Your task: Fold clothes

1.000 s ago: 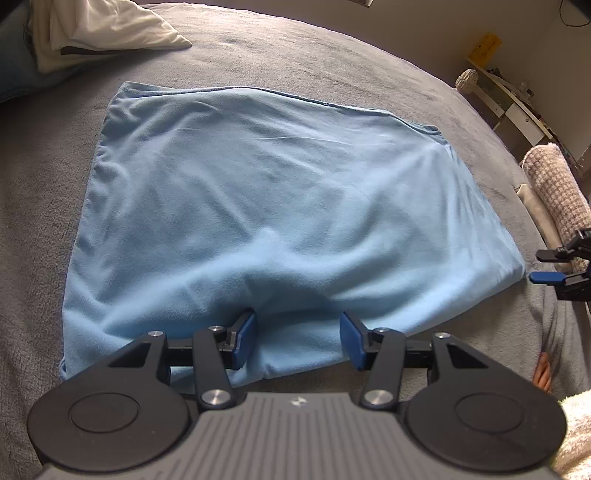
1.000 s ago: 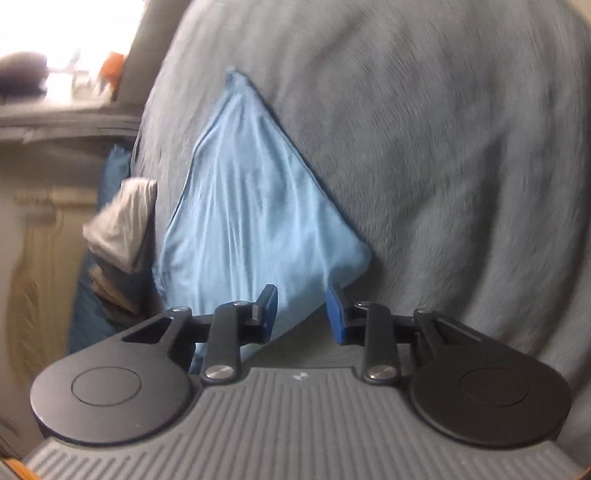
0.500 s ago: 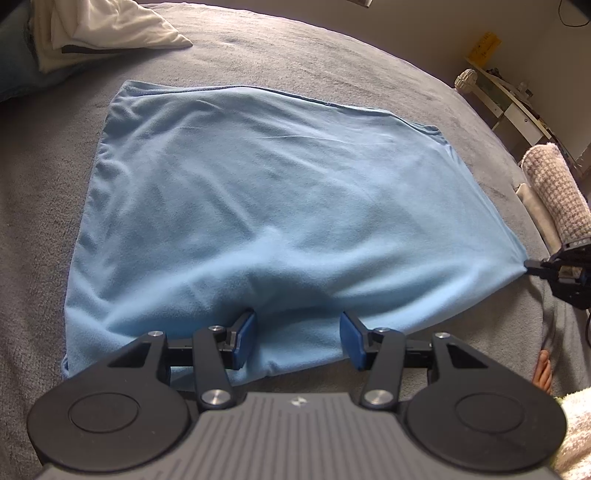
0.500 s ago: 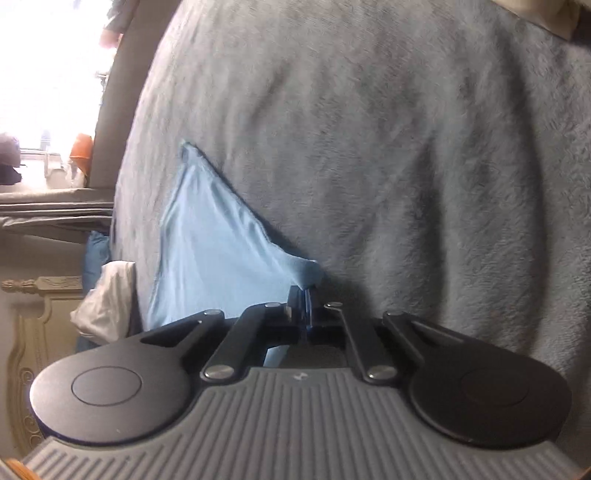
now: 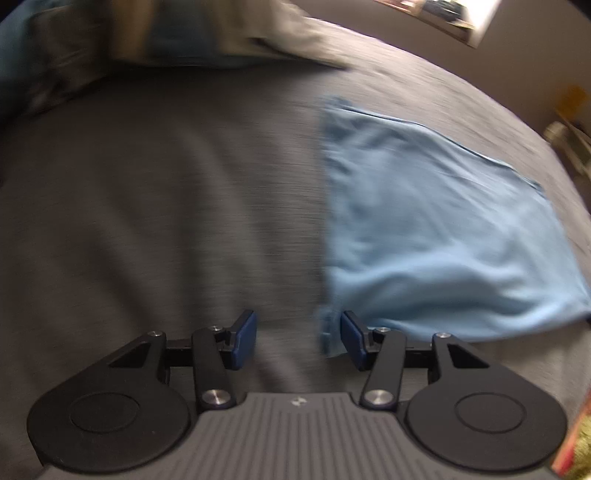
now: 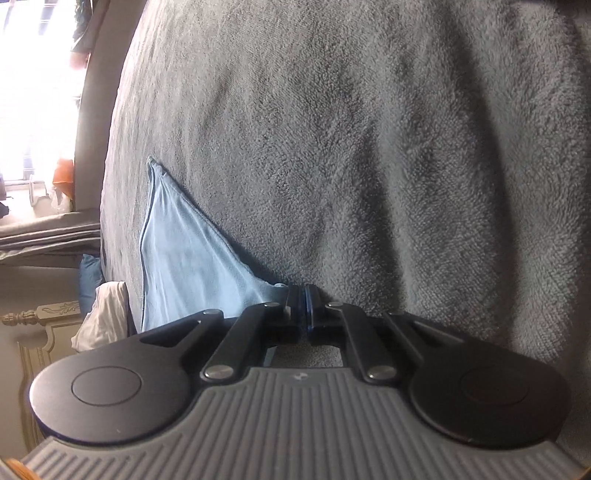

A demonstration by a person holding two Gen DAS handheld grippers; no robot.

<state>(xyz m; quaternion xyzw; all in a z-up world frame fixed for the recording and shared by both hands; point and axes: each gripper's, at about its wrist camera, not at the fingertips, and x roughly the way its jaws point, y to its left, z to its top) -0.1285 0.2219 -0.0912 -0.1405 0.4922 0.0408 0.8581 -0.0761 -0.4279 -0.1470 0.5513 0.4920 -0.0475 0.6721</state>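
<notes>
A light blue cloth (image 5: 443,236) lies flat on a grey bed cover (image 5: 166,221). In the blurred left wrist view my left gripper (image 5: 299,341) is open, low over the bed at the cloth's near left corner (image 5: 327,328), which lies by the right finger. In the right wrist view my right gripper (image 6: 303,304) is shut on another corner of the blue cloth (image 6: 184,266), down at the bed cover (image 6: 369,147).
Pillows and bedding (image 5: 184,33) lie at the head of the bed. A carved headboard (image 6: 40,325) and white fabric (image 6: 99,317) show at the left of the right wrist view, below a bright window (image 6: 33,92).
My left gripper has swung left from the middle of the cloth's near edge to its left corner, still open. My right gripper closed on the other corner and stays shut on it.
</notes>
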